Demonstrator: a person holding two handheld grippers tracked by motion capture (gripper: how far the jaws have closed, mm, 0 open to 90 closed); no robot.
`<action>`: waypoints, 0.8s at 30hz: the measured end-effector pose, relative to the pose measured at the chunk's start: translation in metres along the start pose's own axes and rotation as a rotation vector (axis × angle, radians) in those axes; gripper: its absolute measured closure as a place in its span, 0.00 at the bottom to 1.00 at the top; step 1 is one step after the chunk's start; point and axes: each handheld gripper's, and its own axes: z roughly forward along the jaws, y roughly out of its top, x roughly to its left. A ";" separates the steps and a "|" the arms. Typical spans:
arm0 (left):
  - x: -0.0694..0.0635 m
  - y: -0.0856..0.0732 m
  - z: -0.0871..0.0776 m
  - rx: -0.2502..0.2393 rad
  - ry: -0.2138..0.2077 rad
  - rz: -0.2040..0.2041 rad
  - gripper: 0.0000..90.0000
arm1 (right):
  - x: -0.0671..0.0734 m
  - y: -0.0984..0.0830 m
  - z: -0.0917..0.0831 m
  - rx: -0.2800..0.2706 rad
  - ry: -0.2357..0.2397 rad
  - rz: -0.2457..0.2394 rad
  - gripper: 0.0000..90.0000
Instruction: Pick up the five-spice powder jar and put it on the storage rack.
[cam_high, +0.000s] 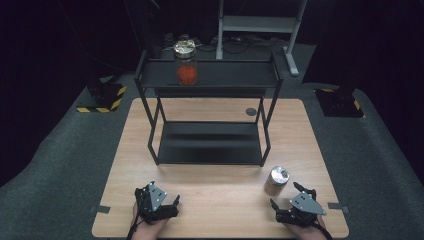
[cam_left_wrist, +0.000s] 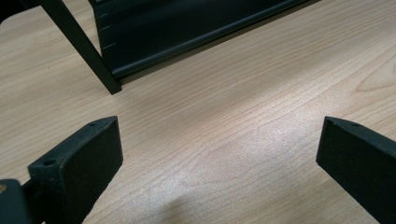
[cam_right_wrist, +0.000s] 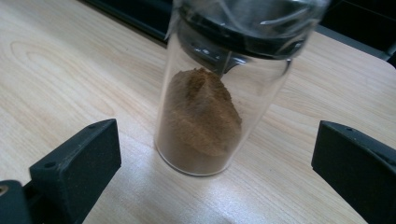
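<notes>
Facing a brown-powder jar (cam_right_wrist: 205, 107), right tool (cam_right_wrist: 215, 154) wide open, empty, left tool (cam_left_wrist: 219, 149) likewise, red-filled jar (cam_high: 186, 64) on shelf (cam_high: 210, 75)

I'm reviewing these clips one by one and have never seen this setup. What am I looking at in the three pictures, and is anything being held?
No robot here: a person holds a two-jaw hand gripper in each hand. The high view looks down from above the person's side of the table. It shows the left gripper and right gripper near the front edge. The other two pictures come from cameras riding on each gripper, looking along its black jaws.

On the table stands a black two-level rack, with a jar of orange contents on its top shelf. A jar of brown powder stands upright on the table just ahead of the right gripper, between its open jaws but untouched. The left gripper is open over bare wood. Nothing is held.
</notes>
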 end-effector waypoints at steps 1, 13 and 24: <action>0.001 0.000 0.000 -0.001 -0.002 -0.005 0.01 | 0.000 0.000 0.000 0.002 -0.001 0.004 0.00; -0.009 0.000 -0.001 0.005 0.006 0.066 0.01 | 0.000 0.000 -0.008 -0.032 -0.008 0.023 0.00; -0.008 0.000 -0.001 0.003 0.005 0.058 0.01 | 0.004 0.007 -0.024 -0.126 -0.024 0.047 0.00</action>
